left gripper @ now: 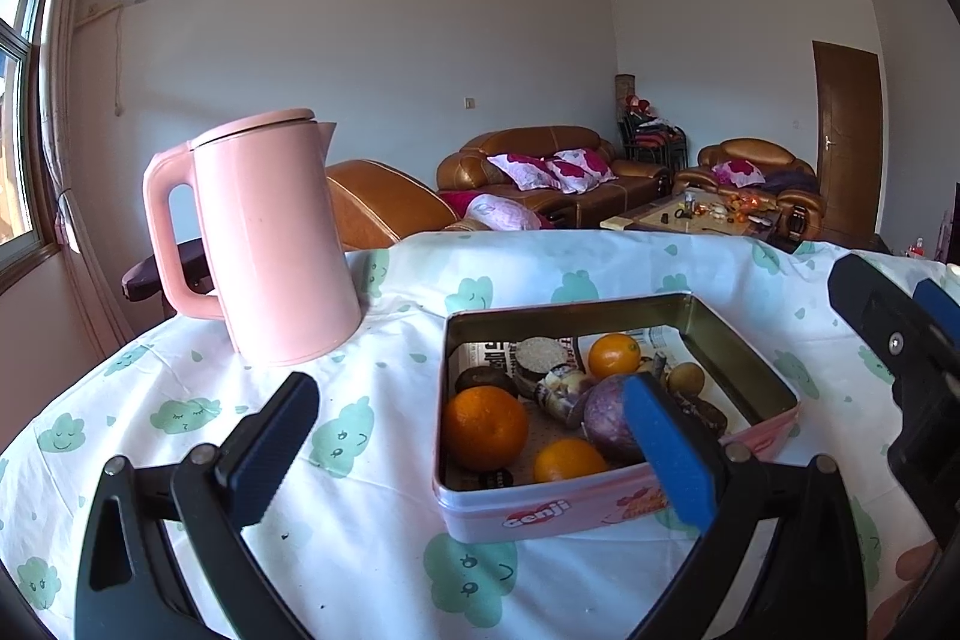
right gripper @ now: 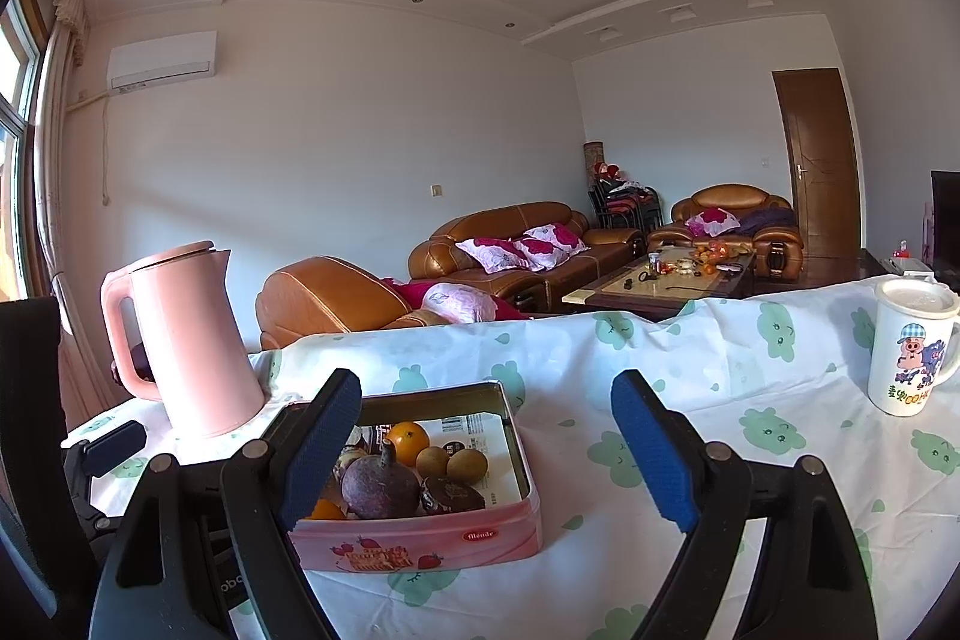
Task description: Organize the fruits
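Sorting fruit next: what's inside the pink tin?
The pink tin holds three oranges, a purple fruit, small brown fruits and wrapped snacks on newspaper; anything beneath stays hidden.

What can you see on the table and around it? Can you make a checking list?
Surface: table under a white cloth with green cloud faces.
Job's things: open pink tin holding oranges, a purple fruit, small brown fruits and wrapped snacks.
Clutter: pink kettle left of the tin; lidded cartoon mug far right.
Grippers: left gripper open, empty, in front of the tin; right gripper open, empty.
Cables: nothing seen.
Surroundings: brown sofas, coffee table, door, window at left.
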`<move>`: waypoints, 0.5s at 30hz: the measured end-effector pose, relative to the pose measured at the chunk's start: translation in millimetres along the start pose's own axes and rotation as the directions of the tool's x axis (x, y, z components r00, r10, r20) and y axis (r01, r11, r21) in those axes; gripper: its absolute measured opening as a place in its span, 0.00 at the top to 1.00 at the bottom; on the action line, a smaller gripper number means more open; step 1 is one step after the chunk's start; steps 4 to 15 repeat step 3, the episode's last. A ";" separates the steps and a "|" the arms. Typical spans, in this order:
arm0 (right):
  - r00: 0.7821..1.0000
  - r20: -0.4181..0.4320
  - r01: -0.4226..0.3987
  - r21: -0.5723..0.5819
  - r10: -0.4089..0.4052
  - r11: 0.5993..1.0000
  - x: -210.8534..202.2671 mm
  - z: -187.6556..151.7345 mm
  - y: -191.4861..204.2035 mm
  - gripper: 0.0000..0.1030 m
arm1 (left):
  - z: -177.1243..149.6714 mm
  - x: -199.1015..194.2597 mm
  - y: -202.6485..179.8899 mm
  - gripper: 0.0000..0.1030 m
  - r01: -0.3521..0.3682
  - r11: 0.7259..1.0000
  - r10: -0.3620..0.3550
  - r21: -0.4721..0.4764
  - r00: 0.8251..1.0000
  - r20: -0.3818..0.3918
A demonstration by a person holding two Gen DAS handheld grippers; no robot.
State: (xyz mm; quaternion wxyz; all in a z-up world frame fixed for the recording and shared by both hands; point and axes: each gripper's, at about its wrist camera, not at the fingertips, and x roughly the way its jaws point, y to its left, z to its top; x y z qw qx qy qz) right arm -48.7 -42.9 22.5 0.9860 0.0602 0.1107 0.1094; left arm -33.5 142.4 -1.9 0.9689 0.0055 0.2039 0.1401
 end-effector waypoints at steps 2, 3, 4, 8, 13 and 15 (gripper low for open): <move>1.000 -0.003 0.001 -0.003 -0.001 1.000 1.2 0.0 0.8 0.16 | 0.0 0.0 -0.2 0.00 0.002 1.000 -0.002 -0.001 1.000 0.000; 1.000 -0.003 0.001 -0.004 -0.001 1.000 1.0 0.0 0.5 0.16 | 0.0 0.3 0.0 0.00 0.002 1.000 -0.002 -0.001 1.000 -0.002; 1.000 -0.003 0.001 -0.004 -0.001 1.000 1.0 0.0 0.5 0.16 | 0.0 0.3 0.0 0.00 0.002 1.000 -0.002 -0.001 1.000 -0.002; 1.000 -0.003 0.001 -0.004 -0.001 1.000 1.0 0.0 0.5 0.16 | 0.0 0.3 0.0 0.00 0.002 1.000 -0.002 -0.001 1.000 -0.002; 1.000 -0.003 0.001 -0.004 -0.001 1.000 1.0 0.0 0.5 0.16 | 0.0 0.3 0.0 0.00 0.002 1.000 -0.002 -0.001 1.000 -0.002; 1.000 -0.003 0.001 -0.004 -0.001 1.000 1.0 0.0 0.5 0.16 | 0.0 0.3 0.0 0.00 0.002 1.000 -0.002 -0.001 1.000 -0.002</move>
